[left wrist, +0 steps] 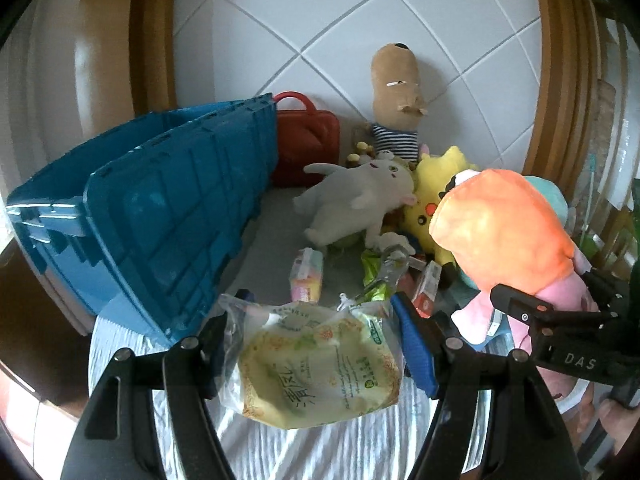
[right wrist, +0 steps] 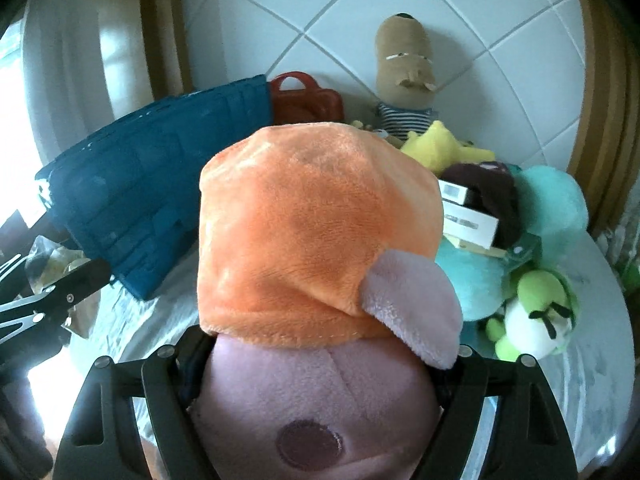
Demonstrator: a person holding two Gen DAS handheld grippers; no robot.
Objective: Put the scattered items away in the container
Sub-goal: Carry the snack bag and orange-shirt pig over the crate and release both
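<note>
- Snack bag [left wrist: 320,364], clear plastic with a yellow-green printed label, sits clamped between the two blue-padded fingers of the left gripper [left wrist: 316,344], raised above the pale striped cloth [left wrist: 320,448] covering the surface.
- Right gripper [right wrist: 316,364] is closed around the pink head of a pig plush [right wrist: 316,232] in an orange dress; the plush fills the middle of the right wrist view, body pointing away from the camera, one pink arm sticking out to the right.
- From the left wrist view the same pig plush [left wrist: 504,232] hangs at the right, held by the black right gripper [left wrist: 548,312].
- Blue plastic crate [left wrist: 160,216], the container, stands at the left of both views, its ribbed side wall toward the cameras, a little apart from the held items.
- Red case [left wrist: 308,140] with a handle stands just behind the crate's far corner, near the white tiled wall [left wrist: 320,20].
- Scattered toys lie to the right of the crate: a brown plush in a striped shirt [left wrist: 396,92] leaning on the wall, a grey plush [left wrist: 356,200] on its side, a yellow plush [left wrist: 436,192] touching it.
- Small packets [left wrist: 308,276] and wrappers lie just in front of the grey plush.
- Farther right, a teal plush [right wrist: 552,204], a green-and-white plush [right wrist: 536,316] and small boxes [right wrist: 468,220] are heaped together.
</note>
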